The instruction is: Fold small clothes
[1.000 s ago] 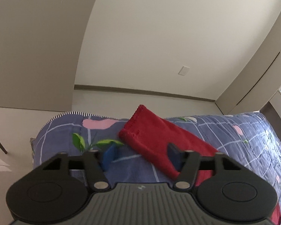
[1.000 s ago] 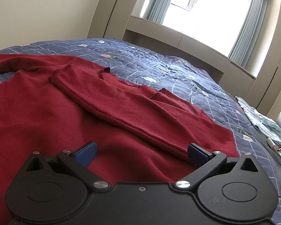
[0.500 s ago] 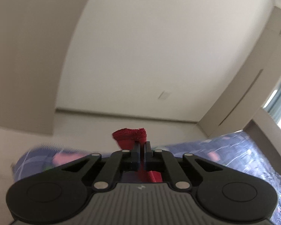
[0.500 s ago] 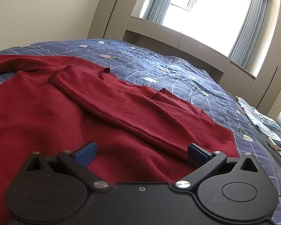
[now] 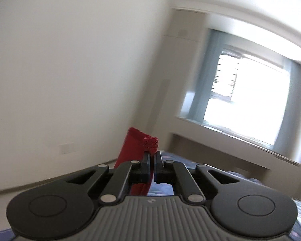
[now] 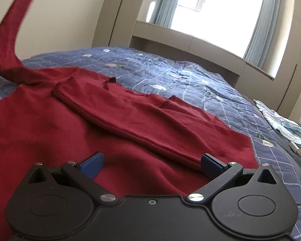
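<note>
Left gripper (image 5: 152, 156), raised and pointing toward the wall (image 5: 70, 70) and window (image 5: 246, 100): fingers (image 5: 146, 160) pressed together on the cuff of a red sleeve (image 5: 133, 146), bunched fabric showing just above the tips and a strip of cloth hanging below between the linkages. Blurred background in this view. Right gripper (image 6: 150, 163), low over a red long-sleeved top (image 6: 50, 132): blue pads (image 6: 92, 163) spread wide apart, nothing clamped between them, cloth lying beneath. Top spread flat on a blue quilted bedspread (image 6: 170, 74) with pale grid lines and flower prints. One sleeve (image 6: 126, 124) folded diagonally across the chest, cuff near the neckline side, its lower end just beside the right-hand pad. Other sleeve (image 6: 5, 40) lifted off the bed at far left, rising in a curve out of the top of the frame, still joined to the shoulder on the quilt. Pale patterned cloth (image 6: 281, 124) bunched at the right edge of the bed, well apart from the top. Curtains (image 6: 160, 2) and a bright window behind the bed.
</note>
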